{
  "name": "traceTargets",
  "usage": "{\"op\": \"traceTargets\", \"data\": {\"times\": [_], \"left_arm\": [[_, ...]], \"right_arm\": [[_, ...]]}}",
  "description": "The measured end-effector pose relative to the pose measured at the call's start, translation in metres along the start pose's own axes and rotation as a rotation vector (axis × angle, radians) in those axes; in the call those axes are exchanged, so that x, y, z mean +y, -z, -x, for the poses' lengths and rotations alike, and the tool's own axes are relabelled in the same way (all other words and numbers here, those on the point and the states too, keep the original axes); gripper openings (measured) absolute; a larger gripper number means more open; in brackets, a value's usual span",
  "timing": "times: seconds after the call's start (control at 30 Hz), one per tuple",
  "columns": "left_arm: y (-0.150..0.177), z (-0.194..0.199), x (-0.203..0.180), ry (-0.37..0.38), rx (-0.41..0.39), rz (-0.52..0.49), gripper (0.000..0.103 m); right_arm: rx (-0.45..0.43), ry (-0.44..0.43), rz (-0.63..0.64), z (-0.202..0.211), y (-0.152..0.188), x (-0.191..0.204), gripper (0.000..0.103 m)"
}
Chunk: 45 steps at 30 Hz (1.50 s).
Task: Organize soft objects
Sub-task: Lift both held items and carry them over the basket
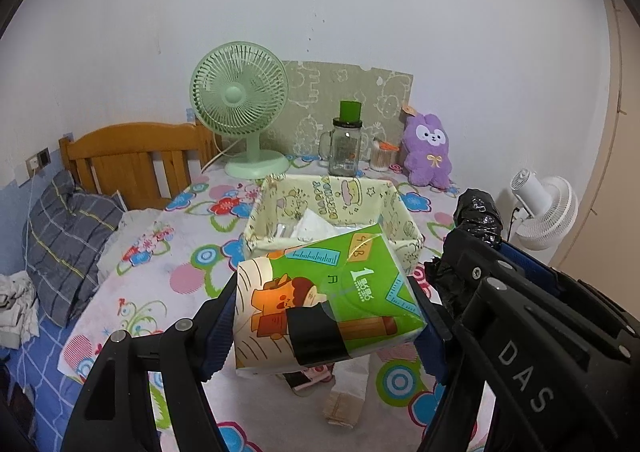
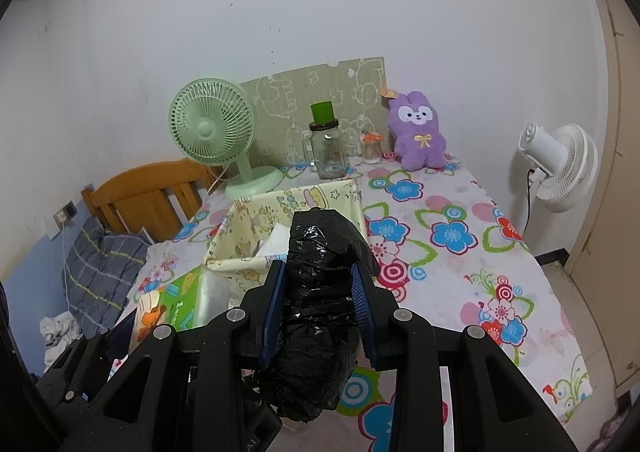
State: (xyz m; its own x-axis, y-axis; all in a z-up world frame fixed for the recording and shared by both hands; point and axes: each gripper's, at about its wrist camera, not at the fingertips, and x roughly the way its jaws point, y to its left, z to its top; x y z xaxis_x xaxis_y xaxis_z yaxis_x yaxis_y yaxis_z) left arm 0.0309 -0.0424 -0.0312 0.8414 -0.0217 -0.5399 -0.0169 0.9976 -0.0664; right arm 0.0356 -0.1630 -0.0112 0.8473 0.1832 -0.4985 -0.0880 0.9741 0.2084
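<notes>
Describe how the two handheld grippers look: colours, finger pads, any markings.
Both are matte black plastic linkages with round silver pivot pins. The left gripper and right gripper carry ribbed dark-blue finger pads. White letters "DAS" mark the right one's arm. No cables, hands or sleeves show.

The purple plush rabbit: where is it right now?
In both wrist views the purple plush rabbit sits against the back wall, right of the glass jar.
</notes>
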Motion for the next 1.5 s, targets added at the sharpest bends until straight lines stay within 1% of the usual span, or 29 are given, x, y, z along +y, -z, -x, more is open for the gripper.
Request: {"op": "traceTargets", "data": {"times": [0.3, 0.73, 0.9, 1.1, 1.5], "left_arm": [[-0.016, -0.006, 0.005, -0.013, -0.018, 0.006, 0.077], [-0.036, -0.033, 0.011, -0.011, -0.019, 0.000, 0.077], [-0.046, -0.046, 0.013, 0.004, -0.015, -0.004, 0.077], [-0.054, -0.062, 0.015, 0.005, -0.012, -0.017, 0.077], [-0.066, -0.101, 0.023, -0.001, -0.004, -0.025, 0.077]], "right_arm": [[-0.026, 0.006, 0.037, -0.004, -0.017, 0.008, 0.037], [-0.017, 0.010, 0.054, -0.035, -0.037, 0.017, 0.037], [-0.016, 0.018, 0.060, -0.048, -0.045, 0.019, 0.037], [-0.006, 0.021, 0.069, -0.065, -0.053, 0.020, 0.037], [0.011, -0.016, 0.094, -0.111, -0.067, 0.023, 0.037]]}}
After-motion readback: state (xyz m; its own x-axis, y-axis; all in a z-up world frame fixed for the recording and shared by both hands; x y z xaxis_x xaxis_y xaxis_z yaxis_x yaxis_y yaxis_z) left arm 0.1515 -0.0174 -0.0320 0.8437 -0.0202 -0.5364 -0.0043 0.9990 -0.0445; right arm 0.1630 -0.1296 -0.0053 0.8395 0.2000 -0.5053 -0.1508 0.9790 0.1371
